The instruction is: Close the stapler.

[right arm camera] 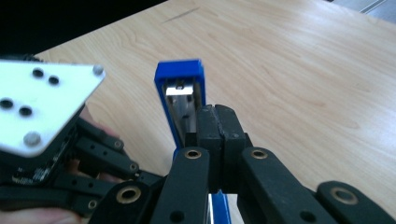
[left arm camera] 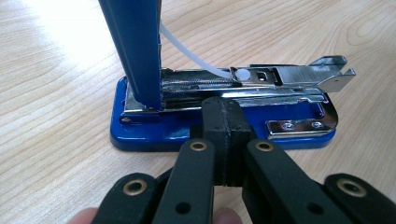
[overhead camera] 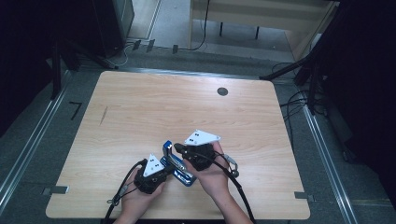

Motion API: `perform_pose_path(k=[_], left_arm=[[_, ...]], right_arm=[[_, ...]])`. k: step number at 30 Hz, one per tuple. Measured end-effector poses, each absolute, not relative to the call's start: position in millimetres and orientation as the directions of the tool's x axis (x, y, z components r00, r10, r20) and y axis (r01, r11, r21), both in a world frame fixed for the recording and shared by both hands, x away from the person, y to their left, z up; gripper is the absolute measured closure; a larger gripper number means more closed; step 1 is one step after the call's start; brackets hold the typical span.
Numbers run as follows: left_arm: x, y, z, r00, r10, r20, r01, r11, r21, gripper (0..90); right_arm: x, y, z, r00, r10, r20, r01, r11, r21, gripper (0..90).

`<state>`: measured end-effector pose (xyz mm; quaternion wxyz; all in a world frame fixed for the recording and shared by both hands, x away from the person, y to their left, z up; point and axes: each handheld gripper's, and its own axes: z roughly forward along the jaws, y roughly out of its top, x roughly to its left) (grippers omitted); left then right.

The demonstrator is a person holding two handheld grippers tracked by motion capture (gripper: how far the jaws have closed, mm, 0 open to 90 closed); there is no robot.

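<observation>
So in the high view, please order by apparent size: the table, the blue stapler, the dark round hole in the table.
1. table
2. blue stapler, partly hidden by the grippers
3. dark round hole

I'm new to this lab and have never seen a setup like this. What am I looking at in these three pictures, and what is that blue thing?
No robot here: a person at a wooden table holds a hand-operated two-jaw tool in each hand. The high view looks down from above; the left gripper and the right gripper meet near the table's front edge. The other two pictures come from small cameras riding on each tool, looking along its black jaws.

The blue thing is a stapler, opened up: its blue lid stands upright while the base lies flat, exposing the metal staple channel.

Both grippers' jaws are closed together. The left gripper's tip seems to press against the base; the right gripper's tip sits against the raised lid. Neither clearly clamps anything.
</observation>
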<state>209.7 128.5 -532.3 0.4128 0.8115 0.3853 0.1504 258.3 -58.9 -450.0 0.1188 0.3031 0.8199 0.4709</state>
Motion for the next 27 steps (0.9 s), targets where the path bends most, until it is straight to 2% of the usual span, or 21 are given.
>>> perform_pose_path(k=[13,27], left_arm=[[210,129,-532,0.665,0.744,-0.072,0.497,-0.368,0.786,90.0],[210,129,-532,0.667,0.742,-0.072,0.496,-0.370,0.785,90.0]], right_arm=[[273,-36,-423,-0.799,0.599,0.063,0.345,0.370,0.863,90.0],[261,-26,-424,-0.823,0.567,0.034,0.313,0.402,0.861,90.0]])
